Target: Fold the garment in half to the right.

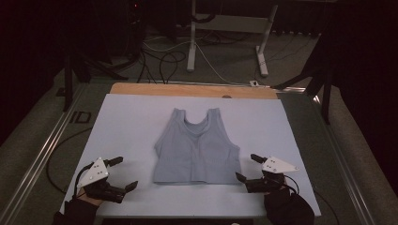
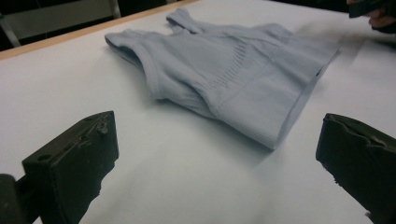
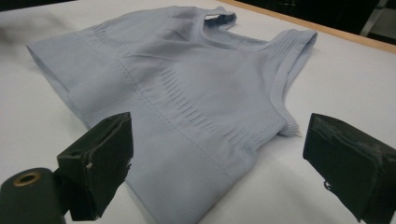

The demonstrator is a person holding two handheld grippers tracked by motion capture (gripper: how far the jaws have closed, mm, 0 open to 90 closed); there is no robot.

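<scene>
Lying flat in the middle of the pale sheet [image 1: 131, 117] that covers the table, a light blue tank top [image 1: 197, 147] is seen with its straps pointing away from the person. The left gripper [image 1: 123, 173] is held near the garment's lower left corner, jaws wide apart and empty. The right gripper [image 1: 248, 168] is held just beside the lower right corner, likewise spread with nothing gripped.

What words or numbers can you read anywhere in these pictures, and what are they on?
"ID": large pale letters on the dark floor left of the white-covered table.
The pale blue ribbed sleeveless top bears no readable text; no label shows in either gripper view.
</scene>
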